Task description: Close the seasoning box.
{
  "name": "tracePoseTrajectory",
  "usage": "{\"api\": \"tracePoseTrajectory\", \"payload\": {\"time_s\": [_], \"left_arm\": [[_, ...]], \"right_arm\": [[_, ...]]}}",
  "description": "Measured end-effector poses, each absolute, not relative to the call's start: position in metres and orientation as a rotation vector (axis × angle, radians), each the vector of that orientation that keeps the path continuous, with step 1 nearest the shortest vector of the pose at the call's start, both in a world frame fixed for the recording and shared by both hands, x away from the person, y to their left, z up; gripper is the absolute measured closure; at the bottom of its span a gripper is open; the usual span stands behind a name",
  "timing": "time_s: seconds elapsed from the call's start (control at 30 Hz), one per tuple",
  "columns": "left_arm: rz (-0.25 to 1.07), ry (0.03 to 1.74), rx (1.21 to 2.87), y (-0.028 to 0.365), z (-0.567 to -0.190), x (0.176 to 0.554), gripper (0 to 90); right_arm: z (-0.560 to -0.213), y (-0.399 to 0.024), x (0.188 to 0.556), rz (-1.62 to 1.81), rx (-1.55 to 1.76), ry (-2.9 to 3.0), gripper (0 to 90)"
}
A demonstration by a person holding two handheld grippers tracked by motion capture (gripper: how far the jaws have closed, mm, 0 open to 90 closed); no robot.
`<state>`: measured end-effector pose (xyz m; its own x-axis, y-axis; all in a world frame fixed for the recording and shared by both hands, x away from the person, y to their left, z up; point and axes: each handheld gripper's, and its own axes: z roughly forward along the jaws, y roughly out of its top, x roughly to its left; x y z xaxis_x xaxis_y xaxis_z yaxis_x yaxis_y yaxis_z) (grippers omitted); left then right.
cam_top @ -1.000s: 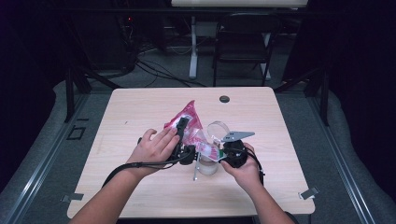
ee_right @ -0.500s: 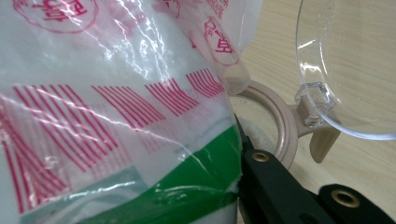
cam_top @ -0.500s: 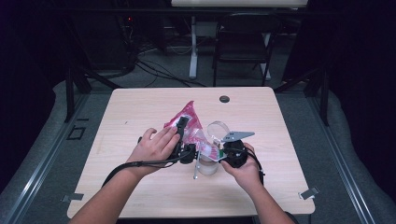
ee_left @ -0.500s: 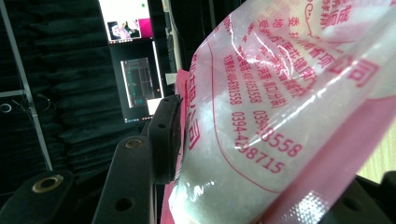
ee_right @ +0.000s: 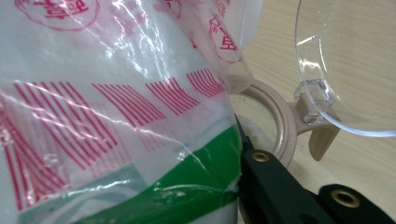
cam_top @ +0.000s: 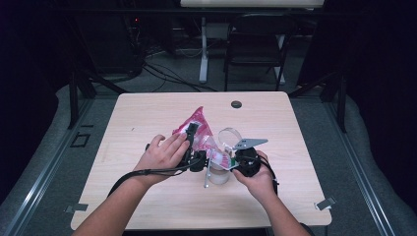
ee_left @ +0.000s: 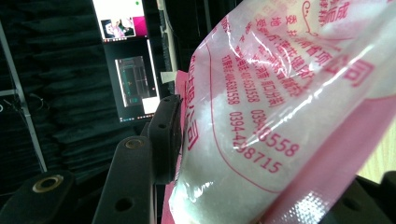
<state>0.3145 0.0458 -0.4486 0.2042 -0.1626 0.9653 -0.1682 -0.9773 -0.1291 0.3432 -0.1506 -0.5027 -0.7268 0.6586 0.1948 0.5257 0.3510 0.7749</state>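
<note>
A pink and clear plastic bag [cam_top: 199, 129] of white grains is held up over a small clear jar [cam_top: 219, 173] near the table's middle. The jar's round clear lid [cam_top: 228, 135] stands flipped open. My left gripper [cam_top: 193, 147] grips the bag's upper part; its jaws have just eased a little wider, and one finger [ee_left: 164, 133] still presses the bag [ee_left: 280, 93]. My right gripper [cam_top: 230, 162] is shut on the bag's lower edge [ee_right: 116, 102], its finger [ee_right: 271, 182] just above the jar's beige rim [ee_right: 282, 121] beside the lid [ee_right: 345, 60].
The wooden table [cam_top: 147, 113] has a small black disc [cam_top: 236, 104] near its far edge. A dark chair [cam_top: 255, 44] and cables lie beyond it. A lit monitor [ee_left: 130, 70] glows in the left gripper view.
Hands, bag and jar stay where they were; no visible shift.
</note>
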Motion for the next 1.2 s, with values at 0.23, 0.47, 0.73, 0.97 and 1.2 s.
{"api": "tracePoseTrajectory", "payload": {"time_s": [0.23,0.47,0.73,0.97,1.2], "left_arm": [[1.95,-0.347,2.428,0.0447,-0.4498,0.3124,61.4],[1.954,-0.35,2.419,0.0434,-0.4505,0.3104,63.2],[1.977,-0.376,2.396,0.0409,-0.4516,0.3092,63.3],[1.972,-0.382,2.39,0.0413,-0.453,0.3089,63.3],[1.951,-0.368,2.416,0.0455,-0.4524,0.3111,62.8]], "right_arm": [[-0.503,-0.1519,0.3435,1.319,1.091,2.451,90.0],[-0.5031,-0.1527,0.3443,1.317,1.095,2.45,90.0],[-0.5037,-0.1542,0.3454,1.314,1.107,2.441,90.0],[-0.5042,-0.1546,0.3458,1.314,1.113,2.437,90.0],[-0.503,-0.1517,0.3434,1.302,1.094,2.442,90.0]]}}
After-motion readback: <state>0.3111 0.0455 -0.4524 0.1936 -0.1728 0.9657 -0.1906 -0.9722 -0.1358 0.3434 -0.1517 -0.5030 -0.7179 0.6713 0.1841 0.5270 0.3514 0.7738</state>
